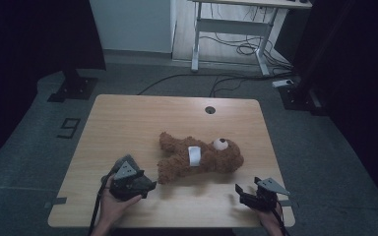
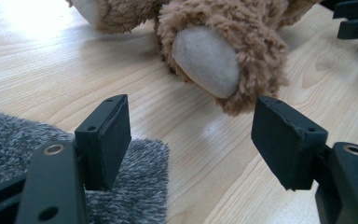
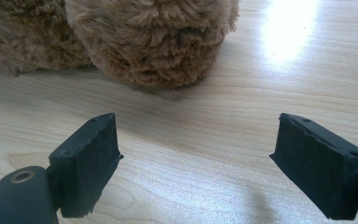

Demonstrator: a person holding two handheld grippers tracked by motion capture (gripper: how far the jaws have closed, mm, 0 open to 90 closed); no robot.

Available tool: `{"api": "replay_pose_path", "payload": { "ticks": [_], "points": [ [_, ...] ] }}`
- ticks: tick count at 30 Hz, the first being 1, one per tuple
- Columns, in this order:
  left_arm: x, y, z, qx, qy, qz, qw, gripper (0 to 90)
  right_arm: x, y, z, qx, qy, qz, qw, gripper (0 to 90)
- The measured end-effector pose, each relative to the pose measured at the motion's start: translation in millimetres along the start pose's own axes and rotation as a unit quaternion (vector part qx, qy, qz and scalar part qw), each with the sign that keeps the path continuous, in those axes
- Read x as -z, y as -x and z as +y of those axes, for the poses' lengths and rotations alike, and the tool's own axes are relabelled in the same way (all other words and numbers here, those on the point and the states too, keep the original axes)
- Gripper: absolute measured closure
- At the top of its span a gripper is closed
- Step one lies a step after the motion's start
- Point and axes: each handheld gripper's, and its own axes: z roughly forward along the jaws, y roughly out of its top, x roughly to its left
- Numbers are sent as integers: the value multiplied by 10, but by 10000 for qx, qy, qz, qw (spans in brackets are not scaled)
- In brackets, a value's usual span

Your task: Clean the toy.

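Note:
A brown teddy bear (image 1: 211,158) lies on its back in the middle of the wooden table (image 1: 128,123), a white band (image 1: 194,156) across its belly. My left gripper (image 1: 145,186) sits near the front left and points at the bear's legs. In the left gripper view the left gripper (image 2: 191,121) stands open, one white-soled foot (image 2: 205,60) just beyond the jaws. A grey fuzzy cloth (image 2: 135,186) lies under the left jaw. My right gripper (image 1: 247,186) is at the front right, open. In the right gripper view the right gripper (image 3: 196,135) faces the bear's furry head (image 3: 154,42), with bare wood between the jaws.
A round cable hole (image 1: 210,109) sits near the table's far edge. Beyond the table are a white desk frame (image 1: 226,29) and cables (image 1: 236,49) on the grey floor. Dark stands (image 1: 74,86) flank the table on both sides.

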Motion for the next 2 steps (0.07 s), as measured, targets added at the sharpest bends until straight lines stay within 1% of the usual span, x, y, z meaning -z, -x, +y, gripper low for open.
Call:
{"api": "replay_pose_path", "payload": {
  "ticks": [2],
  "points": [
    [16, -3, 3, 16, 30, -9, 10000, 283, 5, 10, -1, -11, 0, 6, 10000, 134]
  ]
}}
